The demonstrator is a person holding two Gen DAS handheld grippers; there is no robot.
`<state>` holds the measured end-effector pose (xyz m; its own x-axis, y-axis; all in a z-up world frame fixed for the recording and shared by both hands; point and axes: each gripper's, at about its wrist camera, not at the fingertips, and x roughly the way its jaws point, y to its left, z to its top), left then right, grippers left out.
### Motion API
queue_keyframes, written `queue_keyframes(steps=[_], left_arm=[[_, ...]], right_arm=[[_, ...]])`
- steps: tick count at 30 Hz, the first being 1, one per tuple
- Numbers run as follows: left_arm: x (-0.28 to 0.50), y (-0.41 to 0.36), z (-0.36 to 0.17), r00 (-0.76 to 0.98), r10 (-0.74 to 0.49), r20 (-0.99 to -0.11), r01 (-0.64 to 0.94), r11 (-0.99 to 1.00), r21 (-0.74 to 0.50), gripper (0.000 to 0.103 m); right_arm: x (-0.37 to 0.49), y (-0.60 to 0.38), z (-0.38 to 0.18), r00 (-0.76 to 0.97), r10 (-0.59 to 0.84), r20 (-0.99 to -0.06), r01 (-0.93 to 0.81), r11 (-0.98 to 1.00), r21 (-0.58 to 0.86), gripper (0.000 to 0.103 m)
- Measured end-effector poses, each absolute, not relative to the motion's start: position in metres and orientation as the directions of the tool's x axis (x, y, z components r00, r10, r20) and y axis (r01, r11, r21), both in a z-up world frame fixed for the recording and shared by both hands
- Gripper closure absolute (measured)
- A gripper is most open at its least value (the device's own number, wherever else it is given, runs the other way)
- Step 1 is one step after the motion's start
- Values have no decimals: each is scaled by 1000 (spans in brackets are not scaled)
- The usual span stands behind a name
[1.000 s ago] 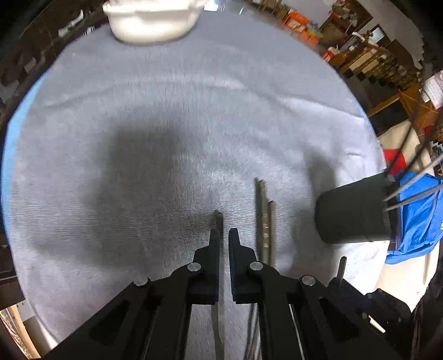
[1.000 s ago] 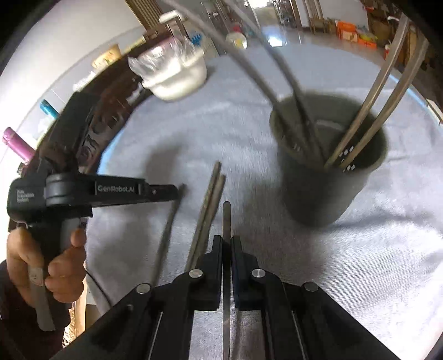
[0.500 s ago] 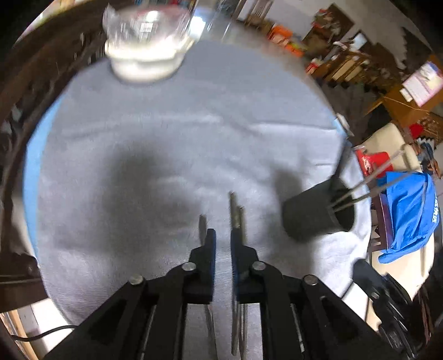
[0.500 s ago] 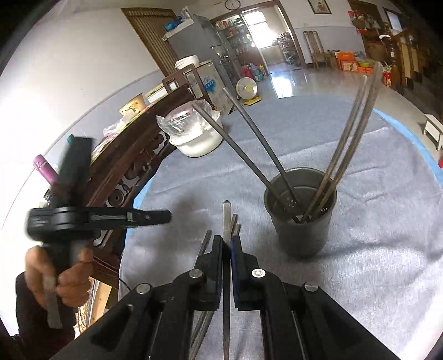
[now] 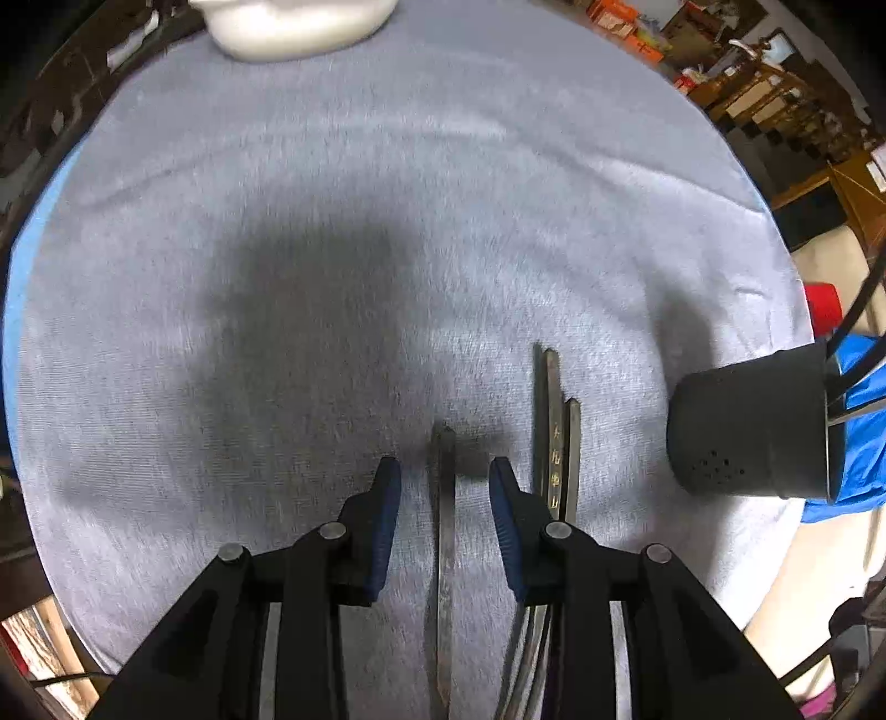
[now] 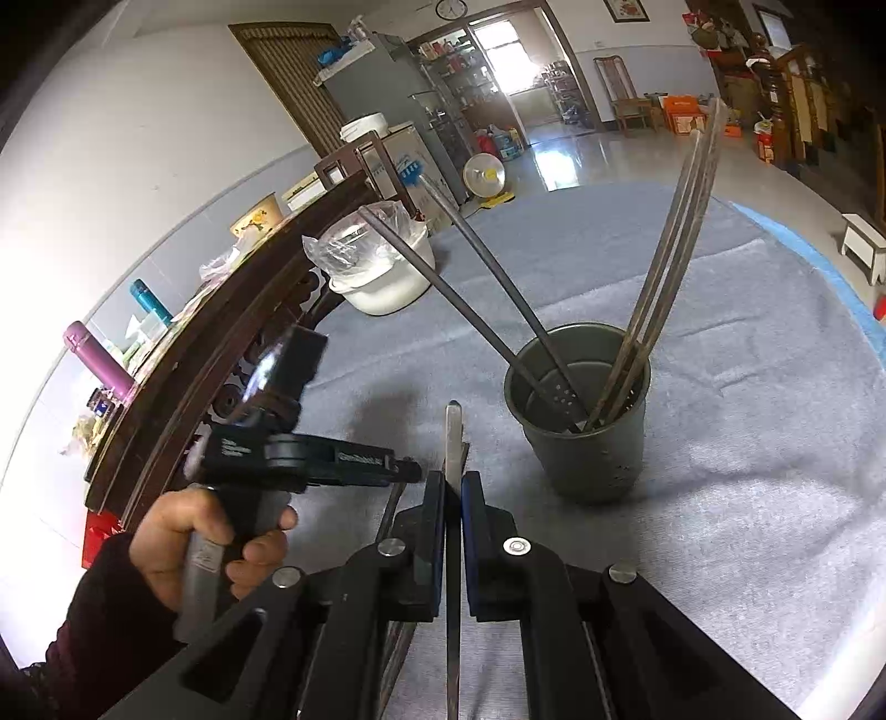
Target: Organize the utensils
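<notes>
My left gripper [image 5: 444, 482] is open, its jaws on either side of a dark chopstick [image 5: 443, 531] that lies on the grey cloth [image 5: 332, 221]. Two more chopsticks [image 5: 556, 443] lie just right of it. A dark holder cup [image 5: 747, 432] stands at the right. My right gripper [image 6: 454, 487] is shut on a chopstick [image 6: 454, 437] and holds it above the cloth, left of the cup [image 6: 581, 410], which holds several chopsticks. The left gripper [image 6: 310, 459] also shows in the right wrist view, low over the cloth.
A white bowl covered with plastic [image 6: 382, 271] [image 5: 299, 22] stands at the far edge. A dark carved wooden rail [image 6: 221, 354] runs along the left side. A blue cloth [image 5: 864, 415] hangs beyond the cup. The cloth's right edge [image 6: 819, 260] drops to the floor.
My left gripper opened and came down around the single chopstick. My right gripper lifted its chopstick off the cloth and rose well above the table.
</notes>
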<state>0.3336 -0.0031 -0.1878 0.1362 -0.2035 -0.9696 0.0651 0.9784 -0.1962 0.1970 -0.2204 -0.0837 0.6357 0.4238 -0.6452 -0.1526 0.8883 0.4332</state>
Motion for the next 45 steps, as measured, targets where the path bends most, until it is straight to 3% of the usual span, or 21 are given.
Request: queue_keyframes(steps=[1, 4, 9, 13, 19, 27, 38, 45], left_arm=[[334, -3, -188, 141, -200, -970, 65, 979, -192, 72], [333, -3, -189, 151, -190, -970, 64, 981, -182, 97], [323, 3, -174, 213, -207, -955, 61, 978, -199, 97], [301, 6, -131, 306, -244, -920, 98, 970, -225, 97], [258, 6, -46, 465, -317, -827, 187, 948, -258, 97], [222, 3, 24, 590, -386, -709, 268, 922, -279, 97], [209, -11, 92, 728, -418, -543, 298, 907, -298, 97], [210, -28, 108, 796, -410, -446, 301, 906, -296, 97]], right_arm=[[197, -221, -84, 637, 423, -645, -151, 888, 433, 97], [196, -221, -83, 640, 429, -638, -157, 885, 438, 97], [189, -225, -69, 680, 412, -606, -171, 893, 415, 97], [183, -232, -56, 722, 410, -557, -183, 890, 419, 97], [170, -244, -27, 807, 395, -438, -198, 881, 430, 97], [153, -258, 15, 911, 319, -260, -193, 889, 414, 97], [148, -271, 57, 1000, 20, -2, -18, 939, 343, 97], [174, -256, 60, 991, -118, 63, 97, 960, 262, 97]])
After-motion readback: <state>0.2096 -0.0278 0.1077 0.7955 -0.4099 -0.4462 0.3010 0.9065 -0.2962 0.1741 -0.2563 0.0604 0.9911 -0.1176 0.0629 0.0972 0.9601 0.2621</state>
